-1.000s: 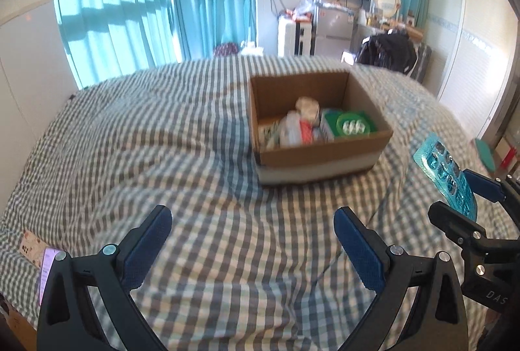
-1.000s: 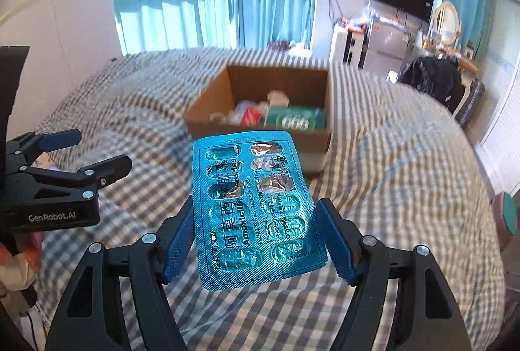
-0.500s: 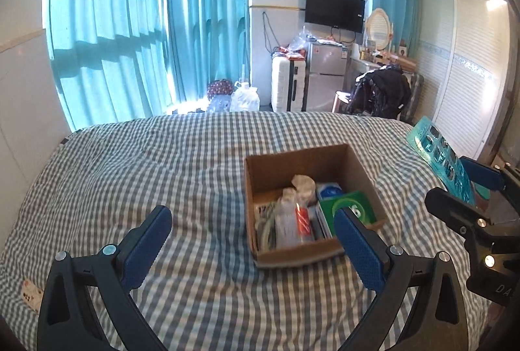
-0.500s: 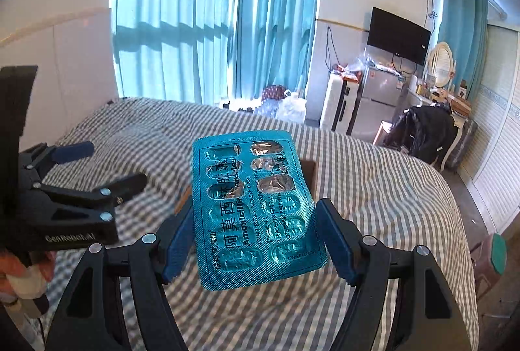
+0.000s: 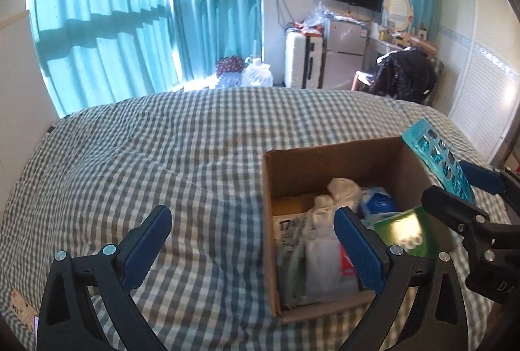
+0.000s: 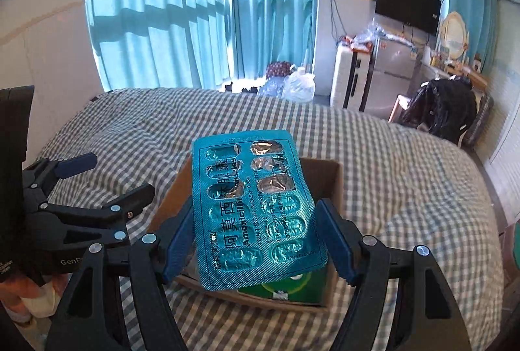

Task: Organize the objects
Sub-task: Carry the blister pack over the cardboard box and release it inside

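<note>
The teal amoxicillin blister pack [image 6: 256, 208] sits clamped between the right tool's [image 6: 256, 240] blue pads, held above the open cardboard box [image 5: 328, 156] on the checkered bed [image 5: 162, 156]. The left tool [image 5: 253, 247] gapes wide, gripping nothing, beside the box.

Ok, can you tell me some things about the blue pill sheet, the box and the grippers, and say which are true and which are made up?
1. The right hand-held gripper grips a blue pill sheet. True.
2. The left hand-held gripper holds a bottle. False: it is open and holds nothing.
3. The cardboard box sits on a checked bed cover. True.
4. The box has nothing inside. False: it holds a green packet and other packets.
5. Every pocket of the pill sheet is full. False: some near its top are torn open.
</note>
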`<action>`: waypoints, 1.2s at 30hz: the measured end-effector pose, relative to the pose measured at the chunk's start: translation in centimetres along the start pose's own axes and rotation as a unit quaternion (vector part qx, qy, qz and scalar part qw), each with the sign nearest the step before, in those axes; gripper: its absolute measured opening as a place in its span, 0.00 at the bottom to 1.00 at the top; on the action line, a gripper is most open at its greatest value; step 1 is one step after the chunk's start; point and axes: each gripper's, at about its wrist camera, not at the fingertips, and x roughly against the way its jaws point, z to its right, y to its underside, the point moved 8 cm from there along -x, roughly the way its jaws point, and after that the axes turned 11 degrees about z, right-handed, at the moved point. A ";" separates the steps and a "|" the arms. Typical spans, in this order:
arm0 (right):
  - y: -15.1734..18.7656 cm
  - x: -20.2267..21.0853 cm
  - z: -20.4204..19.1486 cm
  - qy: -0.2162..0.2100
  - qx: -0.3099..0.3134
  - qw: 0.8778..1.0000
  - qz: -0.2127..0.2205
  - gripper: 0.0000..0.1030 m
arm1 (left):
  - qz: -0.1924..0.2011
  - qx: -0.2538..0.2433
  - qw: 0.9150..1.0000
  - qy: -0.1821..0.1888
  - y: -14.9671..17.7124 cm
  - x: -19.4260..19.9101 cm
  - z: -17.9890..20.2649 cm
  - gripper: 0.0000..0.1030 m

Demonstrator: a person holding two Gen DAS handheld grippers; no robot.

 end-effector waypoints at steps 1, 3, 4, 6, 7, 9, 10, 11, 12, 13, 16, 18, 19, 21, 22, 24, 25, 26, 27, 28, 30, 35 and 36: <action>0.5 -1.1 0.0 0.000 -0.002 1.000 -0.007 0.70 | -0.005 0.000 1.000 0.002 0.3 -0.6 -0.2 1.00; 1.4 -2.8 0.2 0.000 0.002 1.000 -0.019 0.70 | -0.011 -0.001 1.000 0.003 0.9 -1.4 -0.6 1.00; 1.9 -3.8 0.3 0.002 0.005 1.000 -0.026 0.70 | -0.014 -0.001 1.000 0.003 1.3 -1.8 -0.7 1.00; 2.6 -5.2 0.4 0.004 0.005 0.999 -0.035 0.70 | -0.021 -0.002 1.000 0.004 2.0 -2.7 -0.8 1.00; 2.8 -6.0 0.7 0.008 0.000 0.999 -0.040 0.70 | -0.025 -0.001 1.000 0.005 2.3 -3.0 -0.8 1.00; 3.6 -6.7 1.3 0.008 -0.011 0.999 -0.048 0.71 | -0.032 0.000 0.999 0.007 2.7 -3.5 -0.5 1.00; 3.8 -7.2 1.5 0.005 -0.019 0.998 -0.053 0.71 | -0.033 0.001 0.999 0.008 2.8 -3.6 -0.4 1.00; 4.0 -7.5 1.6 0.003 -0.026 0.998 -0.055 0.71 | -0.035 0.001 0.999 0.010 2.9 -3.6 -0.3 1.00; 3.9 -7.7 1.6 0.003 -0.030 0.998 -0.054 0.74 | -0.034 0.002 0.999 0.010 3.0 -3.5 -0.2 1.00; 3.9 -7.6 1.9 0.007 -0.033 0.998 -0.051 0.76 | -0.033 0.002 0.999 0.010 3.0 -3.3 -0.2 1.00; 3.6 -6.4 2.1 0.013 -0.034 0.998 -0.043 0.81 | -0.033 0.009 0.999 0.007 2.9 -2.3 0.1 1.00; 3.2 -5.5 2.3 0.019 -0.040 0.998 -0.042 0.81 | -0.033 0.013 0.999 0.013 2.5 -1.3 0.5 1.00; 2.8 -4.6 2.5 0.022 -0.044 0.998 -0.038 0.81 | -0.030 0.013 0.999 0.015 2.2 -0.6 0.7 1.00; 1.9 -2.4 2.4 0.024 -0.047 0.998 -0.026 0.84 | -0.019 0.012 1.000 0.018 1.3 1.4 1.3 1.00; 1.4 -1.1 2.6 0.030 -0.045 0.998 -0.019 0.86 | -0.011 0.011 1.000 0.020 0.7 2.6 1.5 1.00; 0.1 1.2 3.2 0.040 -0.040 0.998 -0.007 0.86 | 0.002 0.009 1.000 0.023 -0.5 4.6 1.8 1.00; -0.9 3.0 3.4 0.047 -0.038 0.998 0.003 0.86 | 0.012 0.005 1.000 0.023 -1.3 6.0 1.9 1.00; -1.5 4.0 3.5 0.051 -0.038 0.998 0.011 0.86 | 0.018 0.003 1.000 0.022 -1.7 6.9 2.1 1.00; -2.2 5.6 3.8 0.054 -0.039 0.998 0.022 0.87 | 0.030 0.001 0.999 0.022 -2.5 8.3 2.3 1.00; -3.1 7.3 3.8 0.056 -0.041 0.997 0.035 0.89 | 0.039 0.000 0.999 0.023 -3.1 9.4 2.4 1.00; -4.5 10.7 3.8 0.063 -0.042 0.995 0.059 0.91 | 0.060 -0.004 0.998 0.026 -4.2 12.1 2.6 1.00; -6.6 17.1 3.3 0.087 -0.028 0.991 0.101 0.98 | 0.103 -0.010 0.994 0.028 -6.5 17.4 2.5 1.00; -6.8 18.2 3.3 0.091 -0.027 0.990 0.108 0.98 | 0.110 -0.010 0.993 0.029 -6.6 18.5 2.5 1.00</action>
